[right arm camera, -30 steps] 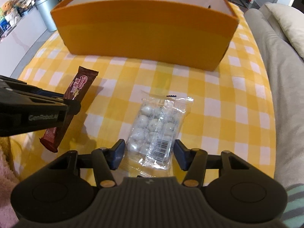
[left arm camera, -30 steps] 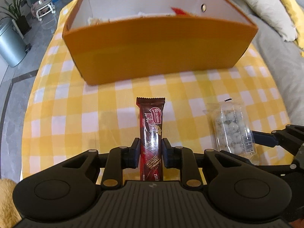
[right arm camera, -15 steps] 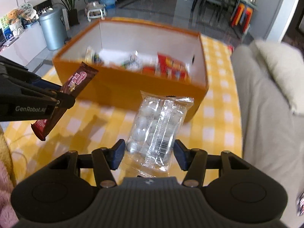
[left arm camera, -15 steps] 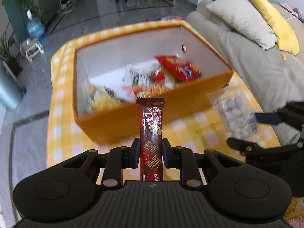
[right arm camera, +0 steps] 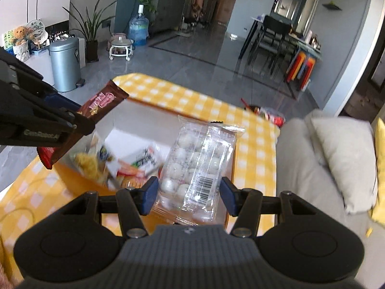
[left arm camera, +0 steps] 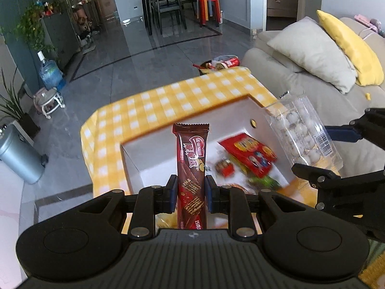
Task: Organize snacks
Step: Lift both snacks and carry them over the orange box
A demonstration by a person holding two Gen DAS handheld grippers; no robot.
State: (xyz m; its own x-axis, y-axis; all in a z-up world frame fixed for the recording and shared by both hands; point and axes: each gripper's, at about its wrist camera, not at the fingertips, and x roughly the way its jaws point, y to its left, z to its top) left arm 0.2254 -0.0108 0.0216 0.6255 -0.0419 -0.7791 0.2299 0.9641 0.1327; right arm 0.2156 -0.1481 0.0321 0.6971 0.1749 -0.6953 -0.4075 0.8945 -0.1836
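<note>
Left tongs (left arm camera: 190, 192) clamping chocolate bar (left arm camera: 191, 166), right tongs (right arm camera: 189, 195) apparently gripping candy-ball packet (right arm camera: 197, 161), above orange box (left arm camera: 192, 122).

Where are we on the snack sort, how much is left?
Done: several snacks, including a red packet, already lie in the orange box. In hand: the left hand-held gripper grips a chocolate bar and the right hand-held gripper a clear bag of white candies, both raised above the box. Left: release both inside. No other loose snacks show on the checkered cloth.
</note>
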